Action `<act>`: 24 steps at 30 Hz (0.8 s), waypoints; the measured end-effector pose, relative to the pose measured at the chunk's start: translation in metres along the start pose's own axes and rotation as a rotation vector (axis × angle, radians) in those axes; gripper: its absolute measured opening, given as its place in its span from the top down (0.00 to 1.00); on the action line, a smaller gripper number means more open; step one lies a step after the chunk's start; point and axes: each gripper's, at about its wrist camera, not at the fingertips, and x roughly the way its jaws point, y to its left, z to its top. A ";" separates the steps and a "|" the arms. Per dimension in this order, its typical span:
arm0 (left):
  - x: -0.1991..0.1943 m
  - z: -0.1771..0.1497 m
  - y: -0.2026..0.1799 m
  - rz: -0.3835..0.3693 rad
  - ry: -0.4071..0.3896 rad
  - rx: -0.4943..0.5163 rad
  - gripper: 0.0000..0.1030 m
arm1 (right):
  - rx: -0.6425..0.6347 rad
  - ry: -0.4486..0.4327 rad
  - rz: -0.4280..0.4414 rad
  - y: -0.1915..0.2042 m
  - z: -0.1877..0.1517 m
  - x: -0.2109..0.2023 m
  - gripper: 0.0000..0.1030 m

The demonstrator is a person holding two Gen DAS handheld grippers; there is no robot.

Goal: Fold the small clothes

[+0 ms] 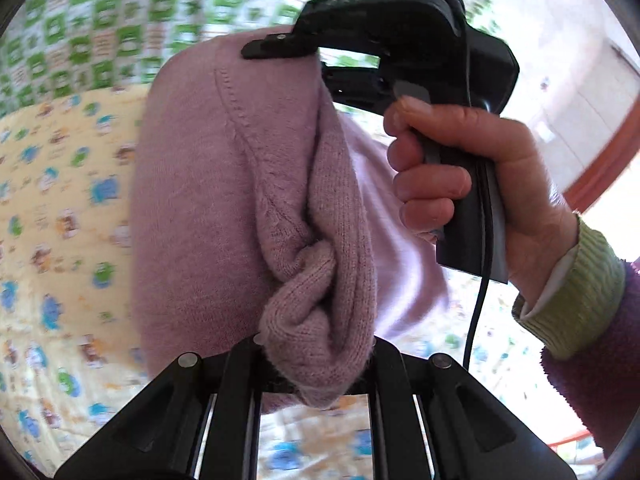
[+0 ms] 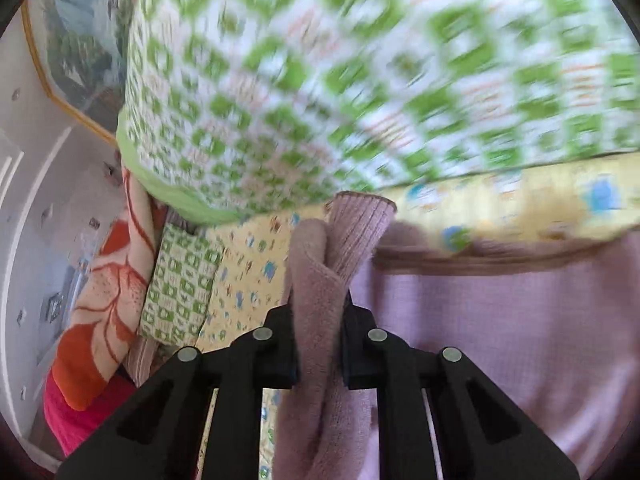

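A small mauve knit sweater (image 1: 208, 184) hangs in the air above the bed, stretched between both grippers. My left gripper (image 1: 316, 364) is shut on a bunched knit edge at the bottom of the left wrist view. My right gripper (image 1: 280, 46) shows at the top of that view, held by a hand (image 1: 480, 184), shut on the sweater's far edge. In the right wrist view my right gripper (image 2: 320, 344) is shut on a ribbed cuff or hem (image 2: 356, 232), with the sweater (image 2: 500, 320) spreading to the right.
A yellow bedsheet with cartoon prints (image 1: 52, 240) lies below. A green-and-white patterned quilt (image 2: 320, 80) is piled behind. A matching pillow (image 2: 180, 284) and an orange-and-cream blanket (image 2: 104, 300) sit at the left, by a white wall (image 2: 32, 220).
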 end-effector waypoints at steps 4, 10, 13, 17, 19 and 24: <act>0.024 0.002 -0.034 -0.046 0.040 0.054 0.91 | 0.038 -0.068 -0.059 -0.035 -0.007 -0.052 0.85; 0.068 0.000 -0.080 -0.056 0.111 0.134 0.91 | 0.140 -0.104 -0.152 -0.097 -0.023 -0.098 0.85; 0.084 0.005 -0.090 -0.048 0.124 0.155 0.91 | 0.147 -0.112 -0.175 -0.114 -0.024 -0.108 0.85; 0.105 0.001 -0.101 -0.023 0.154 0.156 0.91 | 0.129 -0.104 -0.183 -0.125 -0.021 -0.107 0.85; 0.116 0.006 -0.099 -0.023 0.170 0.141 0.89 | 0.115 -0.085 -0.206 -0.130 -0.021 -0.101 0.85; 0.121 0.009 -0.098 -0.079 0.179 0.105 0.60 | 0.136 -0.057 -0.232 -0.143 -0.026 -0.094 0.79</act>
